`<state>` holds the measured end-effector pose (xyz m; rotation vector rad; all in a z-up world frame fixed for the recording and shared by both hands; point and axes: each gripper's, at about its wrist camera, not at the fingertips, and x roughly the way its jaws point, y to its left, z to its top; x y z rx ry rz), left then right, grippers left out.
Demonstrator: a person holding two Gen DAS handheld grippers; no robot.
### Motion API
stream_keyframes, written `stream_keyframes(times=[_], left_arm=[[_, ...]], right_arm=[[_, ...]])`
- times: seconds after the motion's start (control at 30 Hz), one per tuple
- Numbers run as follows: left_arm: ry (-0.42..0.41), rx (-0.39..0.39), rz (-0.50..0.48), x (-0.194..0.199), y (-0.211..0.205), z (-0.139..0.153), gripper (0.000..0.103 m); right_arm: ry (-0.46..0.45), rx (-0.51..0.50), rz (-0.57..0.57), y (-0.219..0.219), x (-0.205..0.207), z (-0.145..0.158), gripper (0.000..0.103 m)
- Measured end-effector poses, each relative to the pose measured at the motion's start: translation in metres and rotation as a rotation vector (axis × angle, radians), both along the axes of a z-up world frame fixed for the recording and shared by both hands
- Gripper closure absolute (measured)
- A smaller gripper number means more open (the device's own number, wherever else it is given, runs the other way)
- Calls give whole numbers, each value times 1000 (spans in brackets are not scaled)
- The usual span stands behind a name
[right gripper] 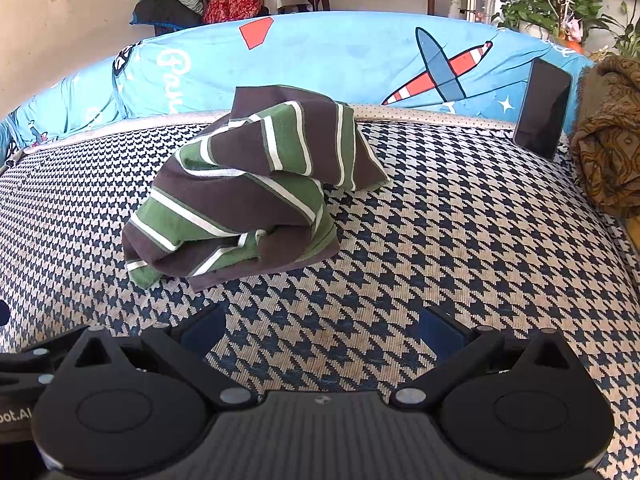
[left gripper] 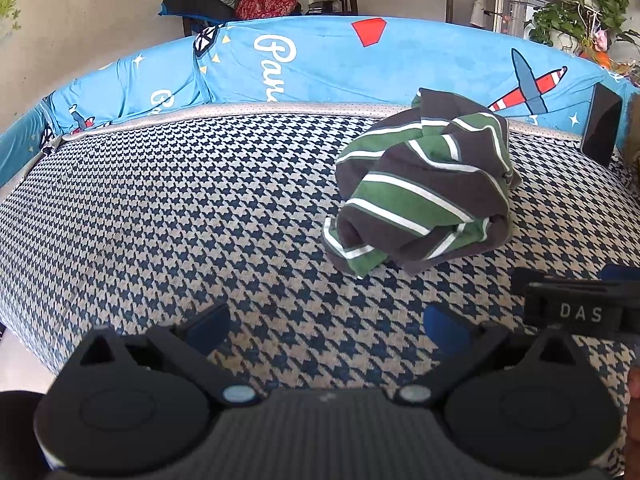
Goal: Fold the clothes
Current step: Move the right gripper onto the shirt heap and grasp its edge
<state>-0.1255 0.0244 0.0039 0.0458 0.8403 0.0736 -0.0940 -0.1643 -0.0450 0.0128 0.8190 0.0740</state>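
A crumpled shirt with green, dark grey and white stripes [left gripper: 424,184] lies in a heap on the houndstooth surface [left gripper: 200,208]. It sits ahead and to the right of my left gripper [left gripper: 326,326], which is open and empty, low over the surface. In the right wrist view the shirt [right gripper: 248,192] lies ahead and to the left of my right gripper [right gripper: 322,326], also open and empty. Part of the right gripper's body [left gripper: 580,308] shows at the right edge of the left wrist view.
A blue airplane-print backrest [right gripper: 340,64] runs along the far edge. A black phone [right gripper: 542,108] leans against it at the right. A brown patterned cloth [right gripper: 608,136] is bunched at the far right. Plants and furniture stand behind.
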Motion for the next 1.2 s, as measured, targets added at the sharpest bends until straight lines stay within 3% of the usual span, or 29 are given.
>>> stream_keyframes(times=[0.13, 0.3, 0.4, 0.47, 0.53, 0.7, 0.93, 1.1, 1.2], left_arm=[[-17, -9, 1, 8, 7, 3, 0], [-32, -7, -2, 22, 12, 7, 0], [-36, -3, -6, 32, 15, 9, 0], [-41, 7, -13, 39, 17, 9, 0], [-48, 16, -20, 47, 20, 10, 0], [-81, 27, -51, 67, 29, 10, 0], [-113, 6, -51, 94, 45, -5, 0], [-63, -69, -14, 107, 57, -18, 0], [-82, -37, -23, 108, 54, -17, 0]], right_arm=[[-15, 34, -15, -1, 1, 3, 0], [-33, 59, -14, 0, 5, 5, 9], [-31, 68, -5, 1, 11, 5, 21], [-26, 75, -1, 2, 14, 4, 38], [-30, 89, -6, 1, 19, 4, 48], [-68, 145, -28, -3, 31, 9, 60], [-109, 274, -76, -9, 47, 14, 59], [-117, 341, -87, -4, 58, 13, 37], [-123, 355, -90, 2, 67, 12, 29]])
